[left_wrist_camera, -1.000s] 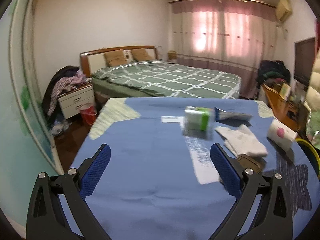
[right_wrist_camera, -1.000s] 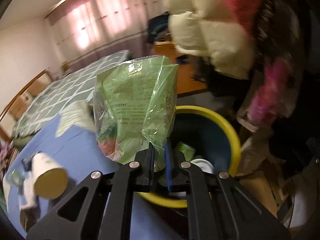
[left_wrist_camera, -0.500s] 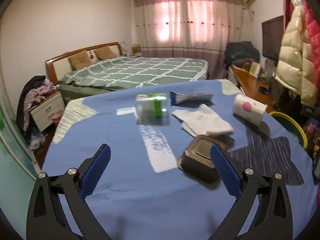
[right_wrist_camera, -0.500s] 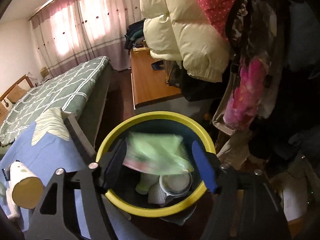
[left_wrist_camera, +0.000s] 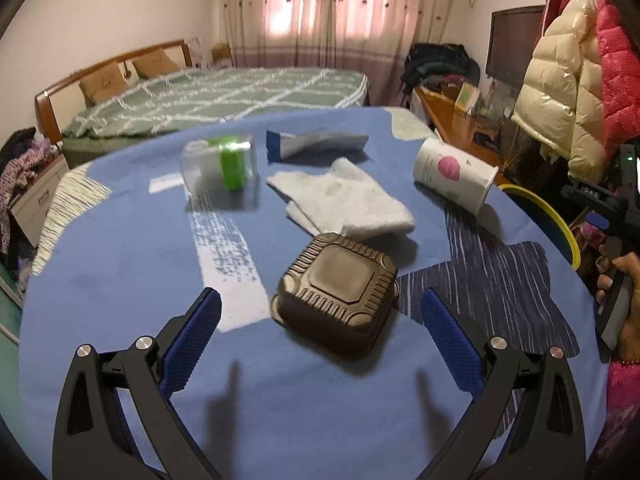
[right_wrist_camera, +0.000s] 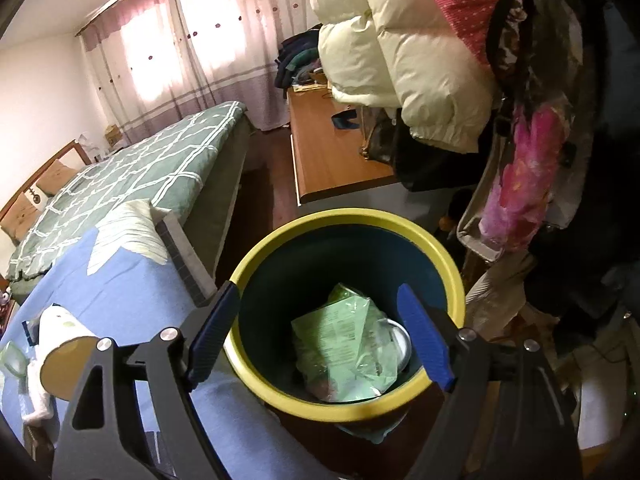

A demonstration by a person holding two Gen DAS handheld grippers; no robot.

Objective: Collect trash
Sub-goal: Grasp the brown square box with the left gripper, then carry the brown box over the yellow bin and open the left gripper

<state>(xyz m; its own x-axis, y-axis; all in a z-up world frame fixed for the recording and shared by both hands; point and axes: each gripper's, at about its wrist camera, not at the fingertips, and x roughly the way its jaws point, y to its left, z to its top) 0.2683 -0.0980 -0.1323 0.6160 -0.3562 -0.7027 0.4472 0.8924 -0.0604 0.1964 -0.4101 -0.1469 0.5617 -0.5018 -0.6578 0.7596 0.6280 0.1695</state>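
Observation:
My left gripper [left_wrist_camera: 320, 312] is open and empty, hovering just short of an upturned dark brown plastic tray [left_wrist_camera: 338, 292] on the blue table [left_wrist_camera: 120, 272]. Behind it lie a white cloth [left_wrist_camera: 340, 200], a clear box with a green band [left_wrist_camera: 220, 166], a flattened tube [left_wrist_camera: 316, 144] and a tipped paper cup [left_wrist_camera: 452, 174]. My right gripper [right_wrist_camera: 320, 328] is open and empty above the yellow-rimmed bin [right_wrist_camera: 256, 272]. A green plastic bag [right_wrist_camera: 344, 348] lies inside the bin on other trash. The paper cup [right_wrist_camera: 64, 344] shows at the left.
The bin [left_wrist_camera: 560, 232] stands off the table's right edge. A bed [left_wrist_camera: 224, 96] lies beyond the table, a wooden desk [right_wrist_camera: 332, 164] behind the bin. Jackets [right_wrist_camera: 404, 52] hang to the right. The hand holding the right gripper [left_wrist_camera: 624, 280] shows at the right edge.
My right gripper opened and the green bag dropped into the bin. My left gripper swung right and came closer to the brown tray.

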